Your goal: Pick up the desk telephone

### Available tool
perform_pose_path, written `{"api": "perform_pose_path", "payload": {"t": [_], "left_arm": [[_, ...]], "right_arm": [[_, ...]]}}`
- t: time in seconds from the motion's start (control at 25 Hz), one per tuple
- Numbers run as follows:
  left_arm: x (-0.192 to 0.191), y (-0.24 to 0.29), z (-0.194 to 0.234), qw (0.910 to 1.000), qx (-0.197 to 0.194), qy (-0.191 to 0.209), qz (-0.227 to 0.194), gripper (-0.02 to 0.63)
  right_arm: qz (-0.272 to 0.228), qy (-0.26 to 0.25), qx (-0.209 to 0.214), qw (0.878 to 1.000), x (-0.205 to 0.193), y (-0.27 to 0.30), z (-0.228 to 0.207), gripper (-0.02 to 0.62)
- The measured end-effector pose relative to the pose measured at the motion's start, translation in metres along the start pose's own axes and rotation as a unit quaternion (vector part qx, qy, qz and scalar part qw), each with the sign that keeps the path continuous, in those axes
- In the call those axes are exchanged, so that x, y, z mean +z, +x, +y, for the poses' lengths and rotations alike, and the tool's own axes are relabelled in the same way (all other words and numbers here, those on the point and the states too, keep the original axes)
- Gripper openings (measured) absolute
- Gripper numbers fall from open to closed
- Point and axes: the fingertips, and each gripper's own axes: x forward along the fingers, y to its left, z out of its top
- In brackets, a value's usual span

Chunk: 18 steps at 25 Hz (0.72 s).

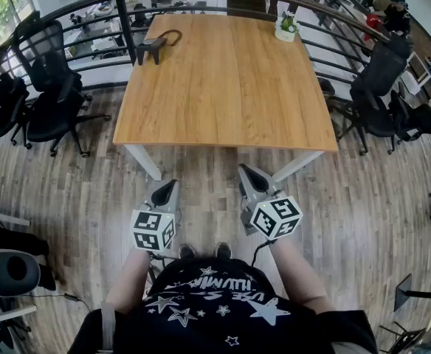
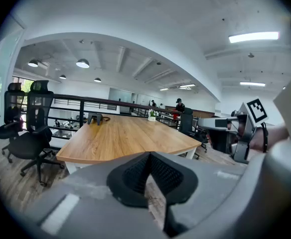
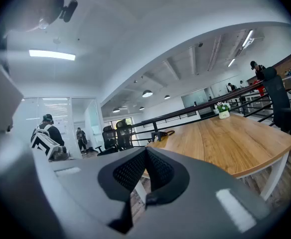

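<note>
The dark desk telephone [image 1: 153, 48] with its looped cord sits at the far left corner of the wooden table [image 1: 226, 87]. It shows small in the left gripper view [image 2: 95, 118] and in the right gripper view [image 3: 161, 135]. Both grippers hover over the floor in front of the table's near edge, far from the phone. My left gripper [image 1: 169, 188] has its jaws together with nothing between them [image 2: 148, 179]. My right gripper [image 1: 245, 172] is shut and empty as well [image 3: 146, 173].
A small potted plant [image 1: 286, 27] stands at the table's far right. Black office chairs [image 1: 46, 87] stand left of the table and more chairs [image 1: 381, 98] on the right. A dark railing [image 1: 112, 6] runs behind it. People stand in the distance [image 3: 47, 133].
</note>
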Motion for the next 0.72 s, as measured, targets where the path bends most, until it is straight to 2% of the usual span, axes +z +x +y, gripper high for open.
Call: {"api": "perform_pose_path", "payload": {"t": [0.52, 0.72], "left_arm": [[-0.013, -0.010, 0.012, 0.9999, 0.005, -0.015, 0.004, 0.002], [-0.023, -0.021, 0.022, 0.9995, 0.001, -0.028, 0.016, 0.002]], "right_arm": [[0.007, -0.002, 0.000, 1.000, -0.006, 0.007, 0.011, 0.000], [-0.013, -0.007, -0.005, 1.000, 0.005, 0.009, 0.019, 0.002]]}}
